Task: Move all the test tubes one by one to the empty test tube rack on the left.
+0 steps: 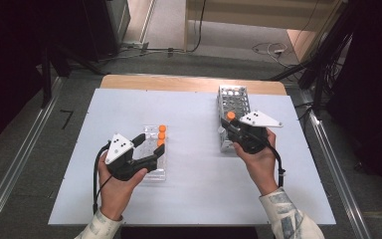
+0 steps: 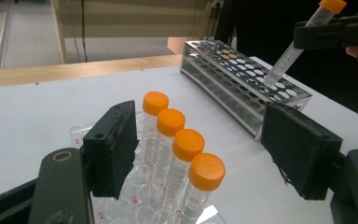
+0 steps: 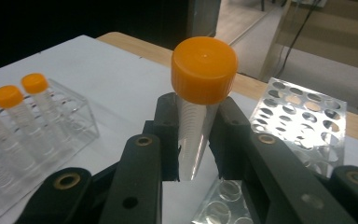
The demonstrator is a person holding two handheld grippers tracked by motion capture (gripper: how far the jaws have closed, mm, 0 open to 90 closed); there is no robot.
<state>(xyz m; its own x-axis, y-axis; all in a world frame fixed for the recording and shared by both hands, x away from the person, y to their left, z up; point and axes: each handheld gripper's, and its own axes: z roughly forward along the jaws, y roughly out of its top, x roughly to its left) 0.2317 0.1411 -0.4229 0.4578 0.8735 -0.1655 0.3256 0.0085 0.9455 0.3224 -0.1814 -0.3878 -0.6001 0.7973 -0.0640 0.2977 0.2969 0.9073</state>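
Observation:
Several orange-capped tubes stand in a clear plastic rack at the table's middle left. My left gripper is open; its two jaws stand wide on either side of the tube row, and the pads press on nothing. My right gripper is shut on one orange-capped tube, held upright by its body just under the cap. That tube hangs tilted, with its tip over the holes of the metal tube rack. The metal rack lies at the back right.
A white board covers the table, with a wooden strip along the far edge. Bare board lies between the two racks and in front of them. Cables and dark stands are on the floor beyond.

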